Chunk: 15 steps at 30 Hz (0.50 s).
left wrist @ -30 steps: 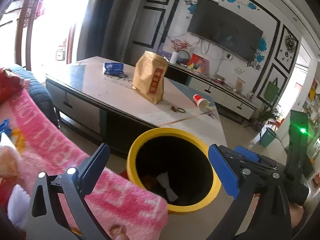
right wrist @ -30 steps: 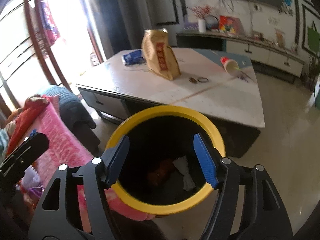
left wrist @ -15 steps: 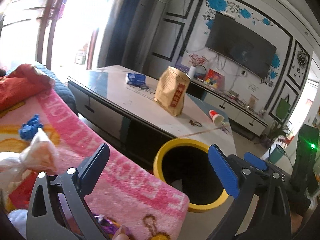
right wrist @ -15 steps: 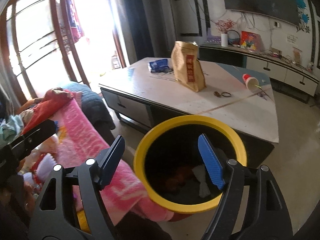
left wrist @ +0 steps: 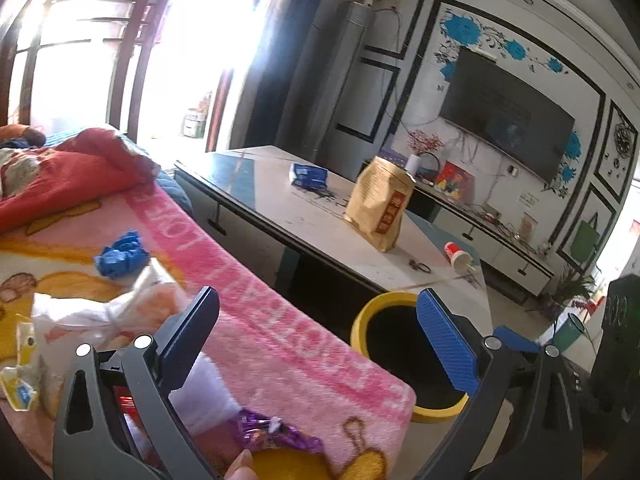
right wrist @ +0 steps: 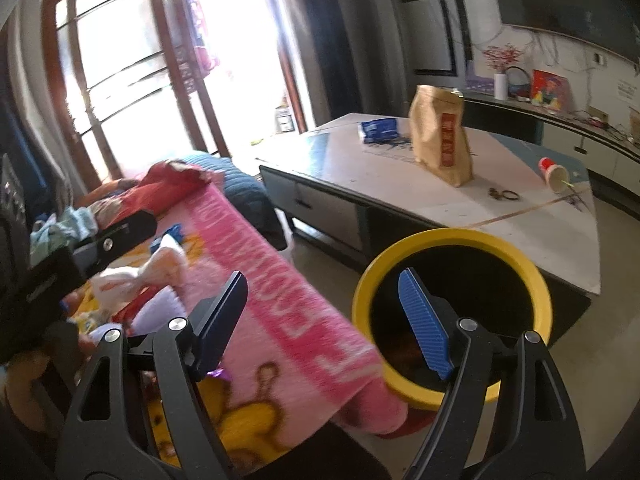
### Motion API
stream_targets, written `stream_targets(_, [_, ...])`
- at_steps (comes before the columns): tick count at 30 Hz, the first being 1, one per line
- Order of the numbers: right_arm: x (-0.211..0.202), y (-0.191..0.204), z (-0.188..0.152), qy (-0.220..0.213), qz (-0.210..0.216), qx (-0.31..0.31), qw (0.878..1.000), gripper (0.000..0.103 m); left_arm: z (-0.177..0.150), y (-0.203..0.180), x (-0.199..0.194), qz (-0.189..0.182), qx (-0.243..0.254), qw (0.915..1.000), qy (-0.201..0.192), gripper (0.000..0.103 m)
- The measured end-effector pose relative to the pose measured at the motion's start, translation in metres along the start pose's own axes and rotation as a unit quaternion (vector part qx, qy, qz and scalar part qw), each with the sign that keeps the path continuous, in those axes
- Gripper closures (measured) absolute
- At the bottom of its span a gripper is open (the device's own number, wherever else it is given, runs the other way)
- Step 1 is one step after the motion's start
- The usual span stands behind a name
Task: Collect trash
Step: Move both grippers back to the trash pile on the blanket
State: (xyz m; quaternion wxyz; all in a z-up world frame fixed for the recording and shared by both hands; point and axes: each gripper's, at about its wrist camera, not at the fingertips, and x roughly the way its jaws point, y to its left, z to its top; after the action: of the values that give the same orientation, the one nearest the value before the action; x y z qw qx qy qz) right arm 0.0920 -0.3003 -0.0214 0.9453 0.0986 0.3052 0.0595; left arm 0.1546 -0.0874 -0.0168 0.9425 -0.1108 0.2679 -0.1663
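Trash is scattered on the pink blanket [left wrist: 280, 344] at lower left of both views: a blue crumpled wad [left wrist: 122, 255], a white plastic bag [left wrist: 120, 312], a purple foil wrapper [left wrist: 276, 434] at the bottom edge, and a yellow-and-clear wrapper [left wrist: 20, 380] at far left. My left gripper [left wrist: 316, 340] is spread wide with nothing in it, hanging over the blanket edge. My right gripper [right wrist: 320, 320] has just been opening and nothing sits between its pads either. The yellow-rimmed bin [right wrist: 452, 320] stands on the floor at lower right, just beside the blanket's drooping corner, with something already inside. Risks as I judge them: pinching blanket pile along with a wrapper and dragging the cloth; the thin bag or foil slipping out on the way across; the blanket corner overhanging the bin rim and catching a drop, so it lands on the floor. Both grippers work close together over the same patch, so a clash is possible. The coffee table [right wrist: 440, 184] behind the bin carries a brown paper bag [right wrist: 442, 136], a blue packet [right wrist: 378, 130] and a tipped red cup [right wrist: 554, 174]; well apart, not in the way for now.
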Motion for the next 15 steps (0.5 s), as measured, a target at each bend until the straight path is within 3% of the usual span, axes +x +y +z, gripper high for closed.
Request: stream_targets(15, [0.006, 0.055, -0.019, 0.024, 0.051, -0.056, 0.997, 0.033, 0.002, 0.05, -0.03, 0.045, -0.035, 0.9981, -0.022, 0.007])
